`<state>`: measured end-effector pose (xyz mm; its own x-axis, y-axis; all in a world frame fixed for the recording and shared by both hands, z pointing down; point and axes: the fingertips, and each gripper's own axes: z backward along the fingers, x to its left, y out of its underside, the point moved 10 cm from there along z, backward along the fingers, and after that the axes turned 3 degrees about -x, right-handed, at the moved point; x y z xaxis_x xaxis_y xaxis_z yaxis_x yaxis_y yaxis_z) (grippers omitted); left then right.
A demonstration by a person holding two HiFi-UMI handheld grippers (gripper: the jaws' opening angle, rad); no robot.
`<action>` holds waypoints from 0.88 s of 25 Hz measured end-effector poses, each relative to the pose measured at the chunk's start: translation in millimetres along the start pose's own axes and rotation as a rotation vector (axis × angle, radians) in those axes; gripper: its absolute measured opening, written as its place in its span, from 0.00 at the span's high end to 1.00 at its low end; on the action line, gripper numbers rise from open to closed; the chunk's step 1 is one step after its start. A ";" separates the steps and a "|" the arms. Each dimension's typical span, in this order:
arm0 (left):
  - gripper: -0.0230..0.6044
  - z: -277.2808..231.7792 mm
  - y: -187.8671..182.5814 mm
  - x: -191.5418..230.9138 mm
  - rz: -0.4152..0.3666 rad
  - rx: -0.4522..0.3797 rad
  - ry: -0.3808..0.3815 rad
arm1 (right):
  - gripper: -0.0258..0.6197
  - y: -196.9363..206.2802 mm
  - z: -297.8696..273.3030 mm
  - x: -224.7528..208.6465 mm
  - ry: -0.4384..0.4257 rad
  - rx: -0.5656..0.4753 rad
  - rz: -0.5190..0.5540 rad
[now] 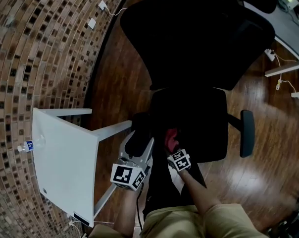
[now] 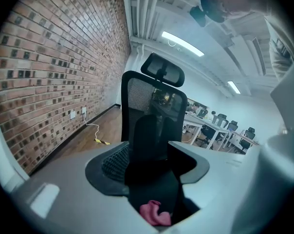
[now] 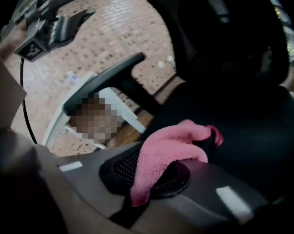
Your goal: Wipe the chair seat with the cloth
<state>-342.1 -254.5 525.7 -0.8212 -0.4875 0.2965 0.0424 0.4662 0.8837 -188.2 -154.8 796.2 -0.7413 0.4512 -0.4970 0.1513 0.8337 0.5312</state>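
Wood floor [image 1: 120, 83], black chair seat [image 1: 189, 118] | right claw [image 3: 205, 143] clenched on pink cloth [image 3: 169, 152] over seat | left claw [image 2: 156, 130] released

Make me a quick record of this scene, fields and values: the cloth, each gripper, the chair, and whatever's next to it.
Cloth: pink cloth, bunched, hanging from the right gripper
Right gripper: shut on the pink cloth, over the front of the chair seat; contact with the seat cannot be told
Left gripper: fingers apart, nothing between them, held at the seat's left side
Chair: black office chair with mesh back and headrest
Nearby: white table on the person's left, water bottle at its edge
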 end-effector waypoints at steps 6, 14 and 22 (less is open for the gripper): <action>0.60 4.0 14.7 8.3 -0.025 0.047 0.005 | 0.94 6.1 -75.1 58.2 -0.184 0.092 0.057; 0.60 -7.7 26.0 -0.1 0.003 0.071 0.043 | 0.94 87.4 76.2 -120.7 0.349 0.081 -0.136; 0.60 -17.2 21.9 -11.1 0.007 0.045 0.073 | 0.94 111.5 222.4 -207.3 0.849 0.132 -0.208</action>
<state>-322.3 -251.6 548.0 -0.7775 -0.5356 0.3294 0.0206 0.5019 0.8647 127.8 -84.6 805.8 -0.9896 -0.0590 0.1309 -0.0054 0.9262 0.3769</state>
